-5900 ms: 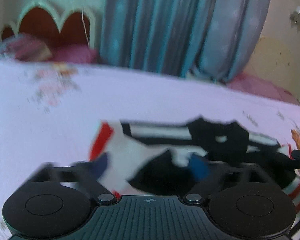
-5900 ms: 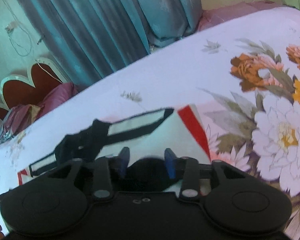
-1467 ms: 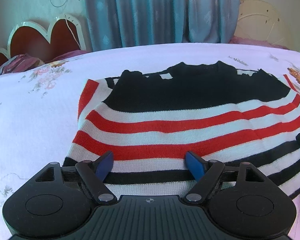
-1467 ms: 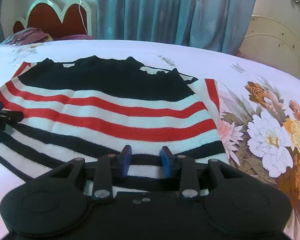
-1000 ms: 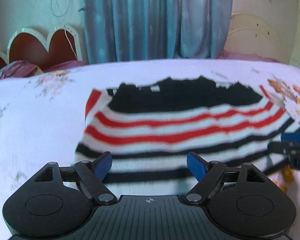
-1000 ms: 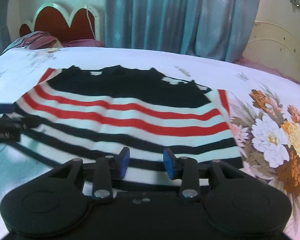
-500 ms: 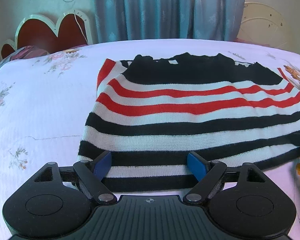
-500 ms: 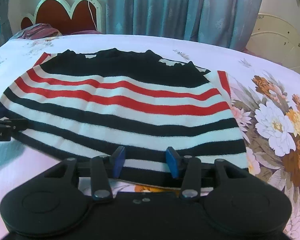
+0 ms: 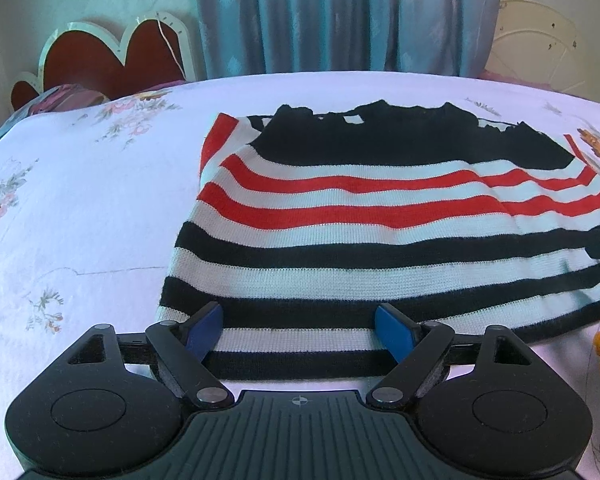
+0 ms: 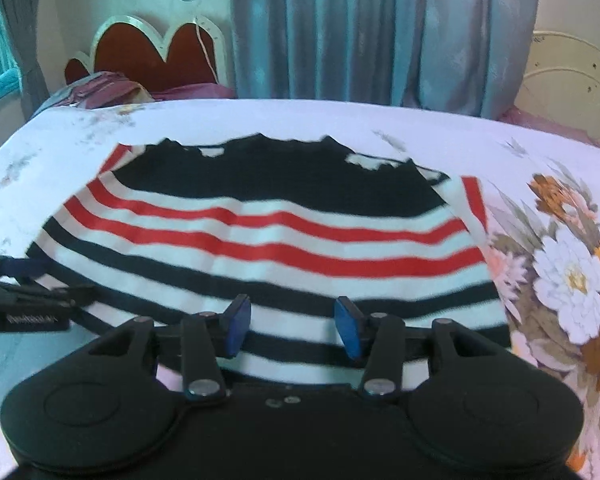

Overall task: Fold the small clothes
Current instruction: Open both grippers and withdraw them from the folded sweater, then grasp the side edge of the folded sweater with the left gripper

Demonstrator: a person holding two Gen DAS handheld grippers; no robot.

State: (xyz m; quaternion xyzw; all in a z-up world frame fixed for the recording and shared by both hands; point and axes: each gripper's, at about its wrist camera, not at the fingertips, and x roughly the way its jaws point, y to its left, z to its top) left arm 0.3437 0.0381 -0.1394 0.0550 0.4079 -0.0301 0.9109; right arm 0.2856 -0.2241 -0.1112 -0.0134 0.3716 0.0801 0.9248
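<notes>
Left wrist view shows the striped sweater (image 9: 380, 232) spread flat on the floral bedsheet (image 9: 80, 208), its black hem edge nearest the left gripper (image 9: 299, 330), whose blue fingertips (image 9: 204, 326) stand wide apart over that hem. From the right wrist view, the right gripper (image 10: 291, 326) likewise hangs spread wide over the hem, gripping nothing, beside the big printed flowers (image 10: 572, 276).

The striped sweater (image 9: 380, 220) is running off the right edge of the left wrist view, its far corner cut away. In the right wrist view the whole sweater (image 10: 268, 240) is smearing with blur. The left gripper (image 10: 28, 300) is showing only partly at that view's left edge.
</notes>
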